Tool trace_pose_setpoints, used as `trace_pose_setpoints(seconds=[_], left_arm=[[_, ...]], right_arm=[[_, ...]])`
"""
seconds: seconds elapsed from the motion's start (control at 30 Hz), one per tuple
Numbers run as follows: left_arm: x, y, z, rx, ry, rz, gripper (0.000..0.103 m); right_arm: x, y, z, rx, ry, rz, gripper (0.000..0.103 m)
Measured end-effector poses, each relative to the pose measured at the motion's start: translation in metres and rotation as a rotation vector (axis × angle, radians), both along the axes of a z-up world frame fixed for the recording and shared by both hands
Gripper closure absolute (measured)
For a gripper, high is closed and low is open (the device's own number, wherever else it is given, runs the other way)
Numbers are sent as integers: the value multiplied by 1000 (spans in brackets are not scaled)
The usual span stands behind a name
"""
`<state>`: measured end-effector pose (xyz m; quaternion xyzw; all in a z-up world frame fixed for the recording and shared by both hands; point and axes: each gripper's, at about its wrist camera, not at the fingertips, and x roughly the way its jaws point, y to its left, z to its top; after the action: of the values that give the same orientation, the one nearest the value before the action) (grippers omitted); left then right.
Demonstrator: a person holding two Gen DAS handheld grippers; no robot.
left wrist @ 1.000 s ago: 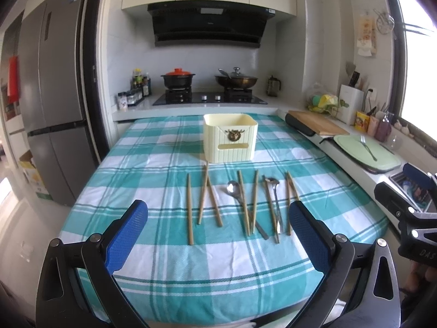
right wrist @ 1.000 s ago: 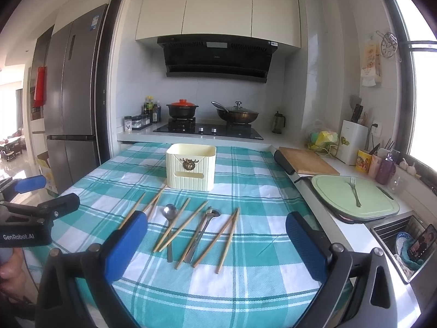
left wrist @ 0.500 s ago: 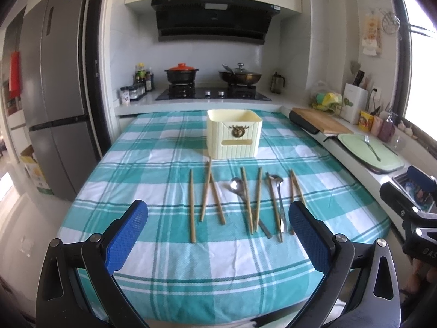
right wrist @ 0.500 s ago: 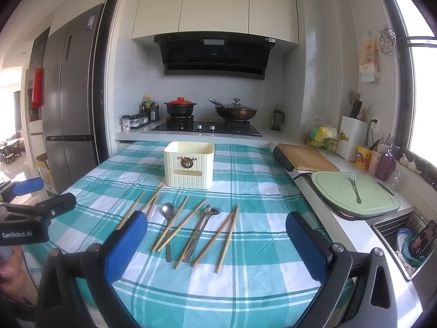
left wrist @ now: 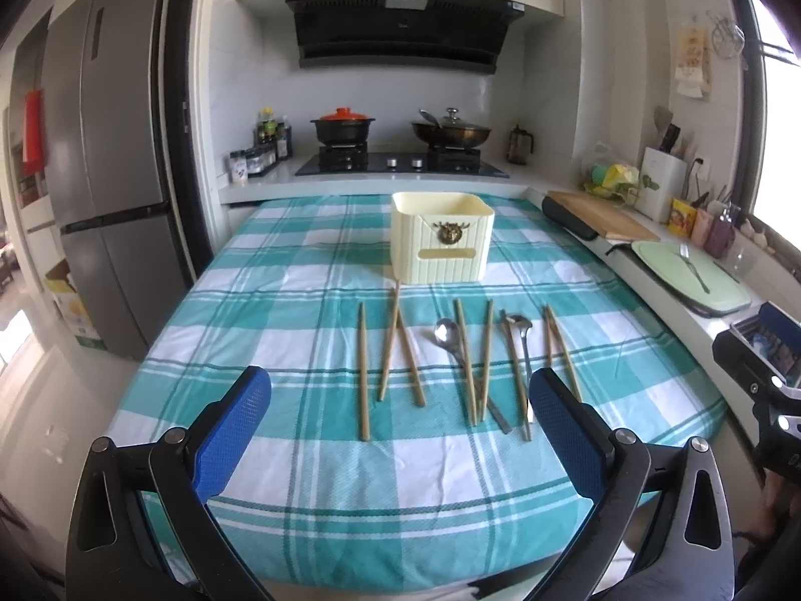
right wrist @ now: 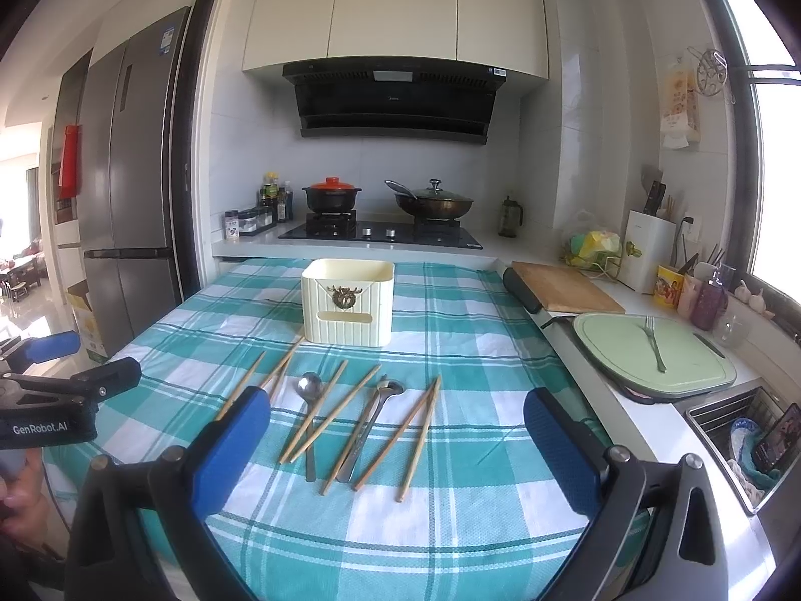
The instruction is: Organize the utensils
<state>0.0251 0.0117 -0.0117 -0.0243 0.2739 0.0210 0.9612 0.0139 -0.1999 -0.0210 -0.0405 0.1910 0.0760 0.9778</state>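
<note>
Hovering: left hand-held gripper [left wrist: 400, 430] agape, near tablecloth [left wrist: 310, 511] edge.

Your left gripper [left wrist: 400, 430] & right gripper [right wrist: 395, 438]: same build, black frames w/ triangular cut-outs, round silver screws at the pivots, blue textured pads on the fingers [left wrist: 230, 433]. White "GenRobot.AI" lettering on the left one's side.

Bare tablecloth [left wrist: 310, 491] before the chopsticks [left wrist: 363, 370]; cream holder [left wrist: 442, 236] seemingly just behind.
</note>
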Motion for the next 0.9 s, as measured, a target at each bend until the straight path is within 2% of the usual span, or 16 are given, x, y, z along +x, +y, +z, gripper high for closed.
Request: trace_pose_setpoints(seconds=[0.7,0.9], left_arm=[[10,2,-6,17,32,8,0],[16,3,-10,-2,53,-7,0]], right_arm=[[7,2,-2,-3,13,5,0],[11,6,-4,-10,18,24,0]])
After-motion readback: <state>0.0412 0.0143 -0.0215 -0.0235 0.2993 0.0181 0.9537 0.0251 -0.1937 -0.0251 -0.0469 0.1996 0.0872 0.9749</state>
